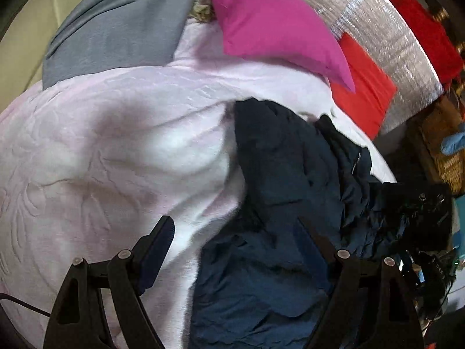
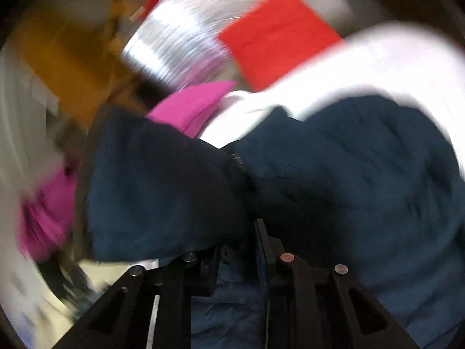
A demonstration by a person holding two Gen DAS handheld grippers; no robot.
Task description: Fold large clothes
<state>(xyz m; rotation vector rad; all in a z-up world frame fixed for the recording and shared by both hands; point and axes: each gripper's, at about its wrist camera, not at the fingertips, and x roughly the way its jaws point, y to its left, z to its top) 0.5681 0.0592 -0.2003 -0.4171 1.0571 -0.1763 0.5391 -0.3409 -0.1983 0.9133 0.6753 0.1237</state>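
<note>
Navy garment [image 1: 279, 209] lies crumpled right under the left gripper [image 1: 238, 232], whose jaws stand wide apart with nothing between them: one finger [image 1: 157, 250] hangs over the pale pink blanket [image 1: 101, 151], the other over the navy cloth. The garment spreads from the lower middle of the left wrist view up and to the right across the blanket, its far end bunched near the blanket's edge.

In the right wrist view, which is badly blurred, the right gripper [image 2: 241, 250] has its jaws drawn close together with a fold of the navy garment [image 2: 334, 174] pinched between them; the cloth billows out on both sides just ahead of the fingers.

Beyond the garment, a magenta pillow [image 1: 273, 26] rests on the blanket's far side, with a grey cloth [image 1: 122, 29] beside it, a red cloth [image 1: 363, 87] and a silver foil surface [image 1: 377, 29] behind.
</note>
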